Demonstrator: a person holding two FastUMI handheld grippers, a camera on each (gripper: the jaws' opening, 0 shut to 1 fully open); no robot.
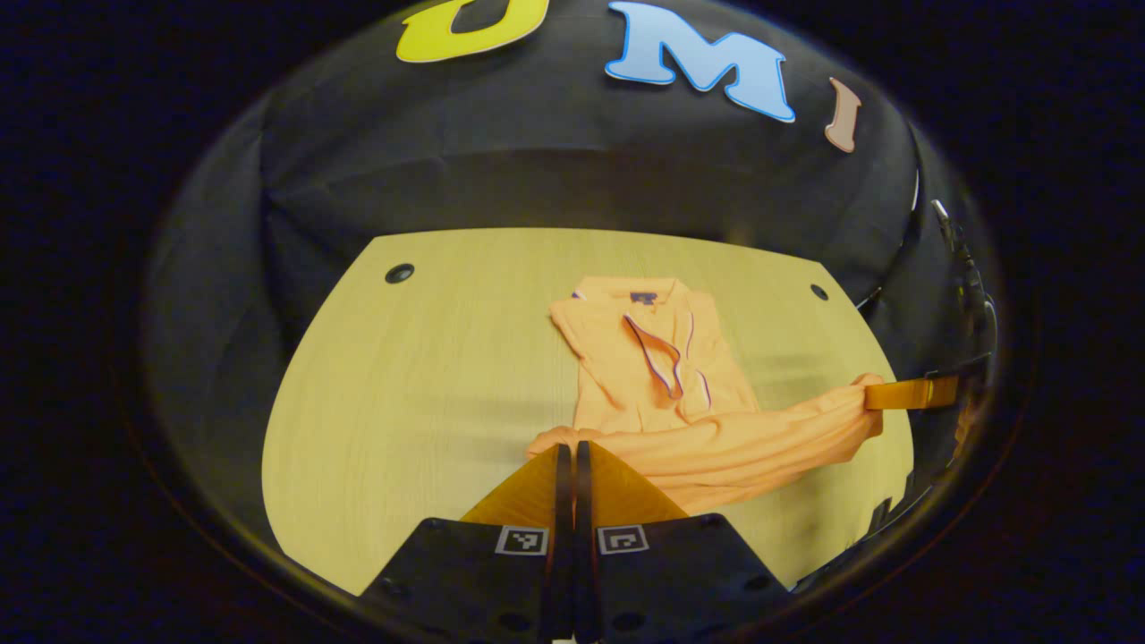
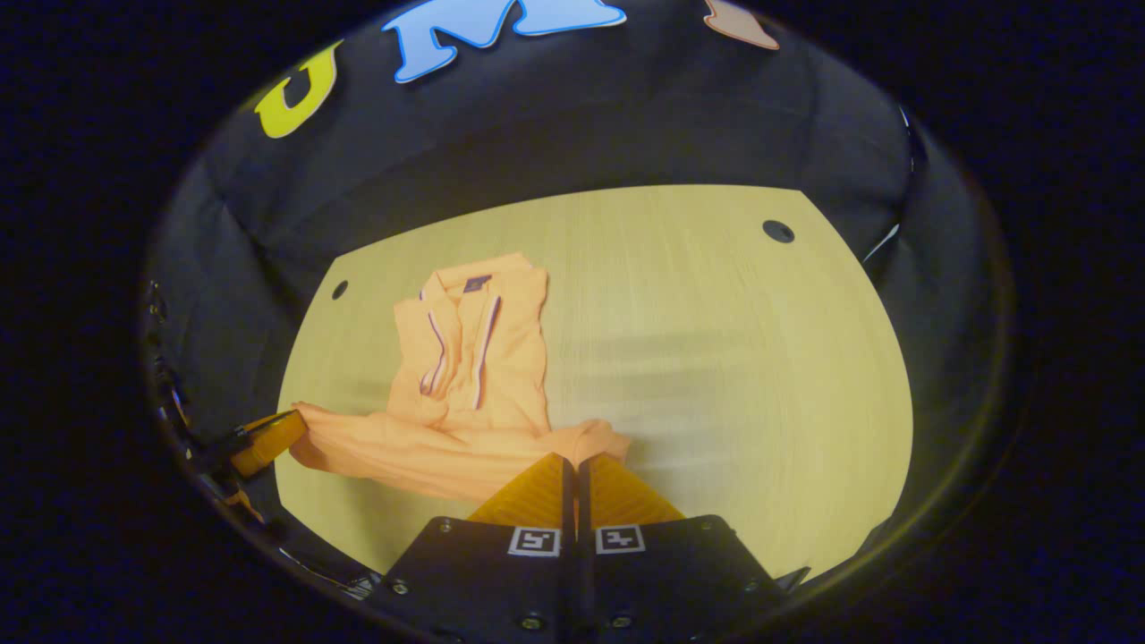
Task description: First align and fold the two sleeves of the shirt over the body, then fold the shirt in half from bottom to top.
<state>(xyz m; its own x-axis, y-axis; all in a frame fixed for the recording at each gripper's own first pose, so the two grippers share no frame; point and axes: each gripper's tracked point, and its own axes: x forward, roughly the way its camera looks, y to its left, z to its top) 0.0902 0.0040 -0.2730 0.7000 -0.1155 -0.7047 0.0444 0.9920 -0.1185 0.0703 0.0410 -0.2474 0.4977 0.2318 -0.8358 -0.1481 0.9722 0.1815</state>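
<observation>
Orange collared polo shirt [image 1: 662, 376] on pale wooden table [image 1: 420, 385], sleeves folded, near hem lifted, left gripper [image 1: 572, 452] and right gripper [image 2: 572, 465] each clamped on 1 hem corner.

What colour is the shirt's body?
Orange; the shirt shows best in the right gripper view.

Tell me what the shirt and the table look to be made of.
Shirt: soft orange fabric, likely a knit polo cloth; it sags and bunches into rounded folds where the left gripper and right gripper lift its hem, with a matte surface.
Table: pale wood or wood-look laminate; fine straight grain lines, smooth with a faint sheen. Which of the two, I cannot tell.
</observation>
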